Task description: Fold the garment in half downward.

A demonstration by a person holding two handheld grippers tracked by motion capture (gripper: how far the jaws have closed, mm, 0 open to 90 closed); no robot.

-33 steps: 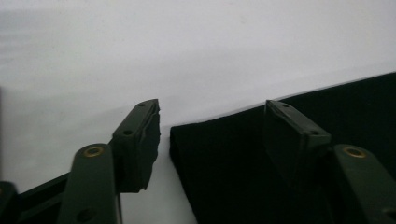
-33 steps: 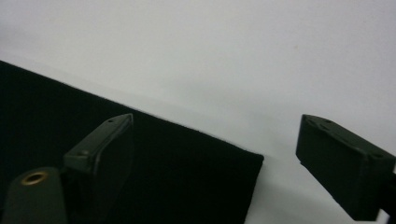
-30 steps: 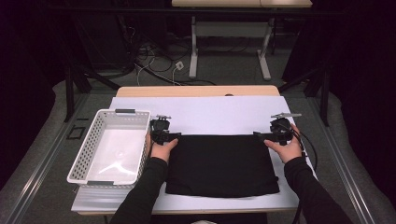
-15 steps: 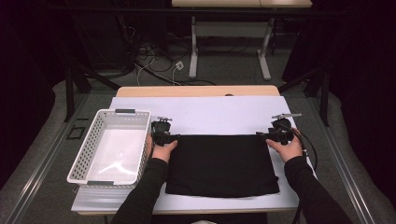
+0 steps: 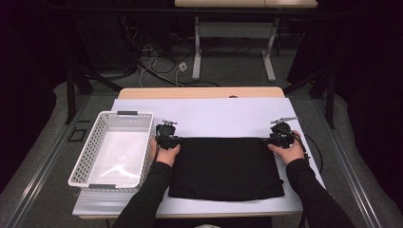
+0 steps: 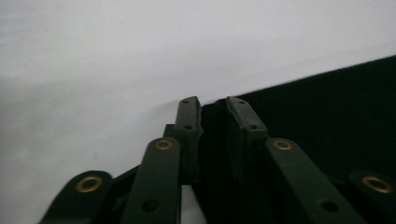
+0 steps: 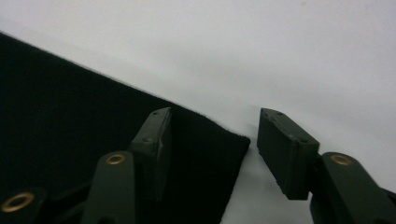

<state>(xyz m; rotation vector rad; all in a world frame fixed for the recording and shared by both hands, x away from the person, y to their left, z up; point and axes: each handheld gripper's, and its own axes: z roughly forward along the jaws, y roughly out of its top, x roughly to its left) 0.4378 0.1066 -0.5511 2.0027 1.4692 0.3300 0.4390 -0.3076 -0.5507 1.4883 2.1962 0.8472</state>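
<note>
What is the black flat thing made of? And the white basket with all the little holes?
The black cloth looks like soft, matte fabric, maybe felt: it lies flat, gives no shine, and its edge looks fuzzy in the right gripper view. The white basket looks like hard, slightly glossy plastic: stiff walls with neat rows of holes and a light glare on its floor.

A white basket [image 5: 86, 153] stands just beside the jaws of the left gripper [image 5: 167, 137], on their outer side. A white sheet [image 5: 214, 114] spreads ahead of both jaw pairs. Far beyond them are cables [image 5: 157, 71] and desk legs [image 5: 197, 52].
</note>
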